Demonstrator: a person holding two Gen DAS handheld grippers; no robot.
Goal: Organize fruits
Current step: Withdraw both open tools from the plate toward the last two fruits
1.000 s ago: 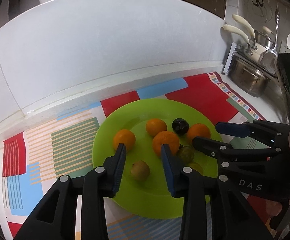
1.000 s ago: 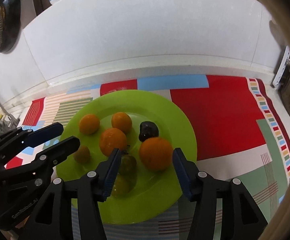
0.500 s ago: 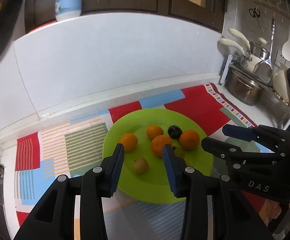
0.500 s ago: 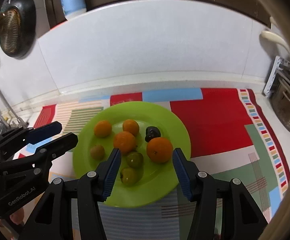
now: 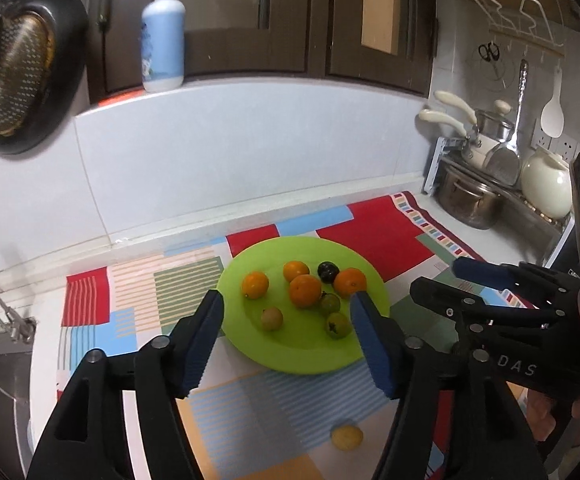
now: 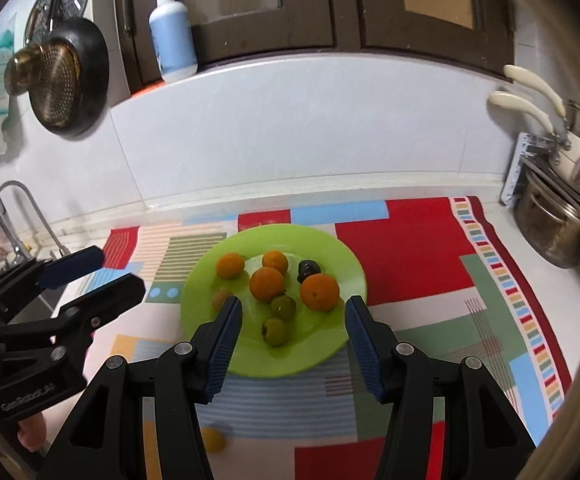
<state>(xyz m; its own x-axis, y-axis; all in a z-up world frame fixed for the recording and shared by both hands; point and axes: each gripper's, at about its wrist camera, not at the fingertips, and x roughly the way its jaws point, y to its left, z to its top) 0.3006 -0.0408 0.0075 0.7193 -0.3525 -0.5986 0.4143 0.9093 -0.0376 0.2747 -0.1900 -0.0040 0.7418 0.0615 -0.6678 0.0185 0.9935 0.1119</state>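
Two claws up over the worktop, both spread wide, nothing between the fingers of either. Left claw (image 5: 288,320) raised above the near rim of the green plate (image 5: 290,354), right claw (image 6: 293,334) likewise, beside it on the right.

On the patterned mat (image 5: 389,232), near the middle of the worktop: the green plate, carrying all but one of the fruits. Four oranges (image 5: 305,290) clustered toward the plate's far half, the largest one (image 6: 319,292) on the right side. A dark plum-like fruit (image 5: 327,271) at the far edge of the cluster, touching or just beside the right-hand orange. Two greenish fruits (image 5: 337,325) in the near right part of the plate, one just behind the other. A small brownish fruit (image 5: 271,318) alone in the near left part.

Seen past the left claw's fingers, whole cluster framed between them, well apart from the pads. Same framing in the right wrist view, green fruits nearest the gap.

Off the plate: a small yellow fruit (image 5: 346,437) on the mat toward the worktop's near edge, below and between the left claw's fingers, untouched. Also visible low in the right wrist view (image 6: 213,440), partly hidden by that claw's left finger.

At the worktop's right edge: steel pots (image 5: 469,200) on a rack. On the ledge above the back wall: a pump bottle (image 5: 162,48).
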